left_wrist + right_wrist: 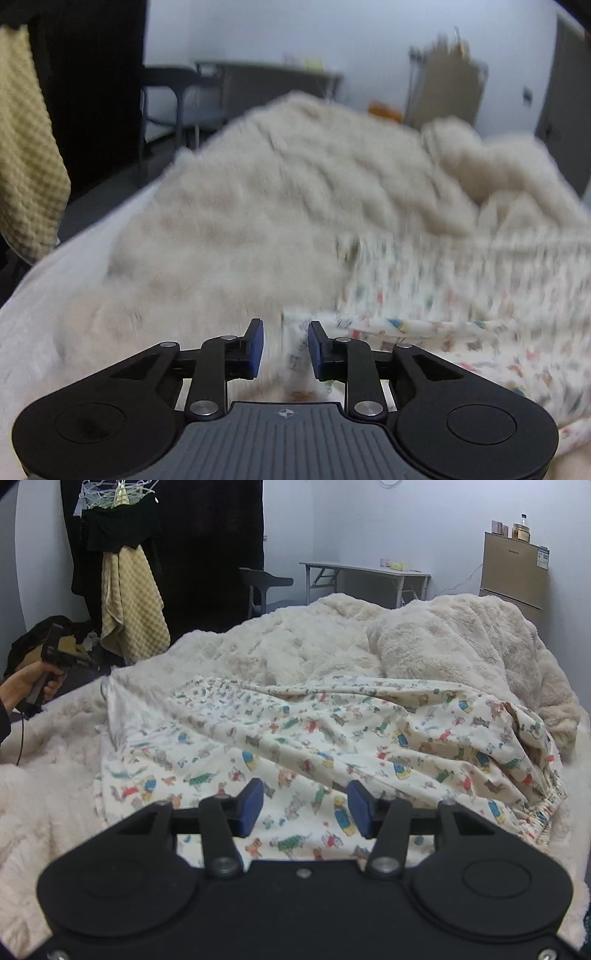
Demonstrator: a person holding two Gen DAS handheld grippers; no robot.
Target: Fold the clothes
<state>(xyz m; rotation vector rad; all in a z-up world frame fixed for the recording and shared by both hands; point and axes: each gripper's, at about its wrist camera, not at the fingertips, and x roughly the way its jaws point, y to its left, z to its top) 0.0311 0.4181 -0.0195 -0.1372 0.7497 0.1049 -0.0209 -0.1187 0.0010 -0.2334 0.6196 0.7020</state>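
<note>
A cream garment (325,734) printed with small coloured cartoon animals lies spread and wrinkled on a fluffy cream blanket (424,635); its elastic waistband sits at the right. My right gripper (304,806) is open and empty, just above the garment's near edge. In the blurred left wrist view my left gripper (285,349) is open, with a corner of the printed garment (461,302) lying between its blue pads; it is not clamped. The left gripper also shows far left in the right wrist view (55,653), held in a hand.
The fluffy blanket (258,206) covers the whole bed and bunches into a mound at the back right. A yellow waffle towel (129,602) hangs with dark clothes at the left. A chair (262,587), a folding table (365,576) and a brown cabinet (513,572) stand behind.
</note>
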